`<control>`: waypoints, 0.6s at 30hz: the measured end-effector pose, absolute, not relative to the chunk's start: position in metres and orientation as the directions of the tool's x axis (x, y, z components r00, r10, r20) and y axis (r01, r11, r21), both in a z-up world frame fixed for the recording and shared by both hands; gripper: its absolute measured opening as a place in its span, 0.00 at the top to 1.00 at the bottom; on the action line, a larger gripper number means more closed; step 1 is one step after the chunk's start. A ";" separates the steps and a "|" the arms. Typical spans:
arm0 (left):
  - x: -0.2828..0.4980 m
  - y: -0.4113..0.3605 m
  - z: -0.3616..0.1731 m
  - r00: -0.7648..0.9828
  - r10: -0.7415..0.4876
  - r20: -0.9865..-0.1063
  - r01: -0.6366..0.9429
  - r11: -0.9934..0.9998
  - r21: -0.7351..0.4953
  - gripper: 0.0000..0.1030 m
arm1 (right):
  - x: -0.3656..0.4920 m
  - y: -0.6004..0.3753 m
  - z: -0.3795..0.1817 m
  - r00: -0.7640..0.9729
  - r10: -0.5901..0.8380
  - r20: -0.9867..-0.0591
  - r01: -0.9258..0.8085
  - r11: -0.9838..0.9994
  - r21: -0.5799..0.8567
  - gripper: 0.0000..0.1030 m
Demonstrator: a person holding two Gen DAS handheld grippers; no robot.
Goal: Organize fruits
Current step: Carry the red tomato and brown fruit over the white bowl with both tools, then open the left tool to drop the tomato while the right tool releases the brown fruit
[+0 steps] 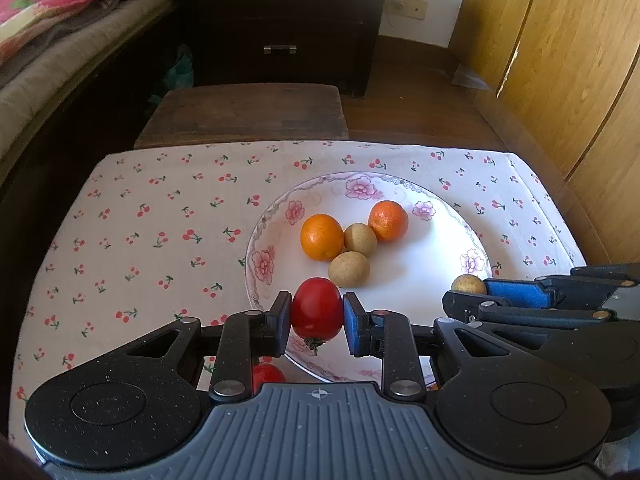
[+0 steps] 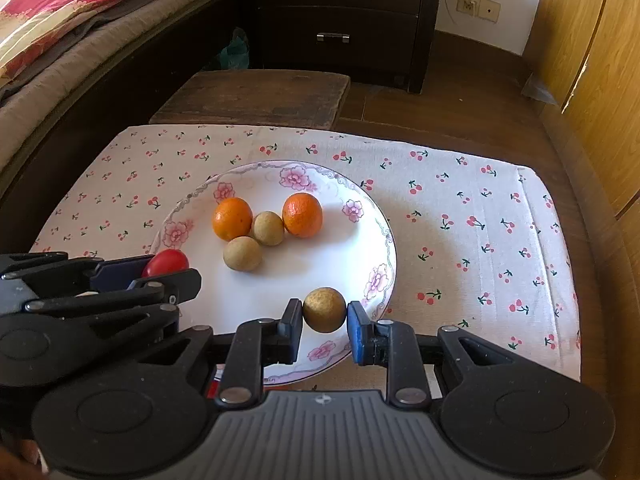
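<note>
My left gripper (image 1: 317,316) is shut on a red tomato (image 1: 317,309) and holds it over the near left rim of a white flowered plate (image 1: 432,280). My right gripper (image 2: 324,316) is shut on a brown round fruit (image 2: 324,309) over the plate's near right rim (image 2: 376,280). On the plate lie two oranges (image 1: 321,237) (image 1: 388,220) and two brown fruits (image 1: 349,269) (image 1: 360,239), touching in a cluster. Another red tomato (image 1: 268,376) lies on the cloth under my left gripper, partly hidden.
The plate sits on a cherry-print cloth (image 1: 140,220) over a low table. Behind it stand a dark wooden stool (image 1: 244,114), a dark drawer chest (image 1: 280,20), a bed (image 1: 60,32) at left and wooden cabinet doors (image 1: 560,60) at right.
</note>
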State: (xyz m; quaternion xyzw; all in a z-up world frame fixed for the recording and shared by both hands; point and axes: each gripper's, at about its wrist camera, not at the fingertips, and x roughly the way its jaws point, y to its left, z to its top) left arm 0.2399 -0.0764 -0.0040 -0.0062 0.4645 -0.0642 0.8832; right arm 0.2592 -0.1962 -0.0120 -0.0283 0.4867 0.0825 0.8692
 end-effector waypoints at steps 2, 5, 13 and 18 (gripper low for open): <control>0.241 -0.076 -0.006 0.558 -0.118 -0.821 0.105 0.992 -0.071 0.66 | 0.260 -0.196 -0.014 0.511 0.115 -0.852 -0.170 0.985 0.032 0.75; 0.242 -0.075 -0.008 0.556 -0.118 -0.823 0.103 0.992 -0.073 0.66 | 0.261 -0.196 -0.015 0.508 0.117 -0.854 -0.167 0.985 0.035 0.75; 0.244 -0.074 -0.011 0.548 -0.126 -0.827 0.098 0.991 -0.086 0.66 | 0.263 -0.197 -0.019 0.501 0.122 -0.857 -0.160 0.986 0.046 0.75; 0.244 -0.074 -0.011 0.549 -0.124 -0.827 0.097 0.992 -0.085 0.65 | 0.263 -0.197 -0.019 0.503 0.121 -0.856 -0.158 0.986 0.046 0.75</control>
